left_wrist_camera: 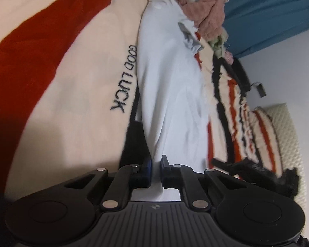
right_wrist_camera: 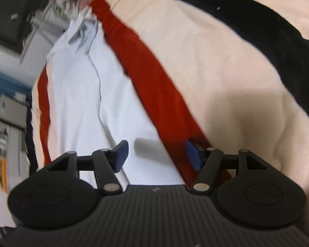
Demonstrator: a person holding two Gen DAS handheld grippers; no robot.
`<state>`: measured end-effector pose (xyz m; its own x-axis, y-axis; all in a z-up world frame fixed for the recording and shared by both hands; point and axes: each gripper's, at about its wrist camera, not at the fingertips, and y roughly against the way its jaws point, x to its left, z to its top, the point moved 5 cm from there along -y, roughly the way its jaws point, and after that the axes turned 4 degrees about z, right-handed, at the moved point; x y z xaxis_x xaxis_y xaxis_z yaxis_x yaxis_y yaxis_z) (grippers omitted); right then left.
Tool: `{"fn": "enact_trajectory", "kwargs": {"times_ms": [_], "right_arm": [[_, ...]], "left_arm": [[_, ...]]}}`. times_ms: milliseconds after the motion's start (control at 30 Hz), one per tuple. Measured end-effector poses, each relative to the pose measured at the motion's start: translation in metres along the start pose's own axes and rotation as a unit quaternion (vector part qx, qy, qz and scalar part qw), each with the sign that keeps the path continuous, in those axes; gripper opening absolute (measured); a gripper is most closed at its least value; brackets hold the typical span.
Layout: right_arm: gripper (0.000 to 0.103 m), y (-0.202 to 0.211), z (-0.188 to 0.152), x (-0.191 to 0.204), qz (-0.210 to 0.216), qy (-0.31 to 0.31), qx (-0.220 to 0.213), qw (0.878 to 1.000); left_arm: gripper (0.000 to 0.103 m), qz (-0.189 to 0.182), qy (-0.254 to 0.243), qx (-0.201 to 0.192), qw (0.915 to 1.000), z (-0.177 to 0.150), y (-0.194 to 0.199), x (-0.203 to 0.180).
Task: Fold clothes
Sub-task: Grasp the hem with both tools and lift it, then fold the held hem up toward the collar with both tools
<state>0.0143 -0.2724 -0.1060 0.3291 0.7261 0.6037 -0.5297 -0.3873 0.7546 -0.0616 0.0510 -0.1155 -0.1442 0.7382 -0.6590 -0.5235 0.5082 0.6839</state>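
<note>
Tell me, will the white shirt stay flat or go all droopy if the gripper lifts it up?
Probably droopy. The white shirt already lies in soft creases on the striped blanket, so it looks thin and floppy. The left gripper pinches only one edge, so the rest would likely hang down. It seems light, since it barely dents the blanket.

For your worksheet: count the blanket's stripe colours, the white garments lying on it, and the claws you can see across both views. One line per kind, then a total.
Blanket stripe colours (cream, red, black): 3
White garment: 1
Claws, left claw and right claw: 2
Total: 6
</note>
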Motion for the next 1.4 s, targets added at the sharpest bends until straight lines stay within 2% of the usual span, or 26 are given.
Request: {"fn": "enact_trajectory", "kwargs": {"times_ms": [67, 167, 267, 333, 400, 500, 533, 567, 600, 633, 667, 733, 867, 967, 1100, 1167, 1267, 1400], "right_arm": [[0.063, -0.003, -0.007, 0.001, -0.003, 0.016, 0.022, 1.0], [0.063, -0.01, -0.014, 0.002, -0.014, 0.035, 0.055, 0.998], [0.063, -0.011, -0.031, 0.007, -0.03, 0.069, 0.086, 0.993], [0.063, -0.009, -0.039, 0.007, -0.02, 0.065, 0.106, 0.992], [0.052, -0.005, -0.046, 0.007, -0.009, 0.057, 0.122, 0.991], [0.047, 0.002, -0.053, 0.009, -0.002, 0.055, 0.125, 0.991], [0.04, 0.005, -0.054, 0.008, -0.007, 0.055, 0.118, 0.991], [0.027, 0.009, -0.055, 0.008, -0.014, 0.054, 0.108, 0.993], [0.017, 0.015, -0.056, 0.007, -0.024, 0.049, 0.084, 0.995], [0.005, 0.022, -0.057, 0.008, -0.034, 0.054, 0.055, 0.996], [0.005, 0.027, -0.059, 0.012, -0.031, 0.063, 0.043, 0.997], [0.005, 0.033, -0.059, 0.017, 0.0, 0.05, 0.036, 0.998], [0.004, 0.061, -0.041, 0.036, 0.056, 0.043, -0.011, 0.997], [0.004, 0.102, -0.018, 0.064, 0.109, 0.056, -0.061, 0.991], [0.003, 0.156, 0.01, 0.106, 0.18, 0.079, -0.118, 0.973], [0.003, 0.181, 0.018, 0.121, 0.201, 0.091, -0.143, 0.965], [0.003, 0.207, 0.014, 0.12, 0.222, 0.094, -0.157, 0.958], [0.003, 0.214, -0.012, 0.096, 0.219, 0.094, -0.139, 0.961]], "left_arm": [[0.01, 0.001, 0.009, -0.001, 1.0, -0.005, 0.005, 0.004], [0.02, 0.02, 0.023, 0.01, 0.9995, -0.01, 0.001, 0.013], [0.043, 0.028, 0.03, 0.025, 0.9989, -0.01, -0.005, 0.017], [0.064, 0.017, 0.03, 0.039, 0.9987, -0.011, -0.01, 0.016], [0.069, 0.003, 0.03, 0.054, 0.9981, -0.015, -0.015, 0.014], [0.062, 0.001, 0.027, 0.075, 0.9968, -0.02, -0.019, 0.013], [0.043, 0.005, 0.026, 0.08, 0.9964, -0.021, -0.02, 0.013], [0.026, 0.01, 0.023, 0.084, 0.9962, -0.021, -0.021, 0.014], [0.004, 0.008, 0.021, 0.085, 0.9961, -0.02, -0.022, 0.013], [0.004, -0.002, 0.022, 0.084, 0.9962, -0.018, -0.022, 0.011], [0.004, -0.01, 0.024, 0.081, 0.9964, -0.016, -0.02, 0.009], [0.004, -0.021, 0.026, 0.068, 0.9971, -0.011, -0.011, 0.005], [0.003, -0.054, 0.038, 0.017, 0.9977, 0.013, 0.027, -0.012], [0.003, -0.067, 0.032, -0.026, 0.9969, 0.037, 0.063, -0.037], [0.003, -0.094, 0.023, -0.073, 0.9926, 0.063, 0.108, -0.076], [0.003, -0.09, 0.017, -0.071, 0.9932, 0.052, 0.116, -0.074], [0.003, -0.085, 0.007, -0.069, 0.994, 0.036, 0.127, -0.071], [0.003, -0.077, -0.005, -0.065, 0.9949, 0.015, 0.142, -0.067]]}}
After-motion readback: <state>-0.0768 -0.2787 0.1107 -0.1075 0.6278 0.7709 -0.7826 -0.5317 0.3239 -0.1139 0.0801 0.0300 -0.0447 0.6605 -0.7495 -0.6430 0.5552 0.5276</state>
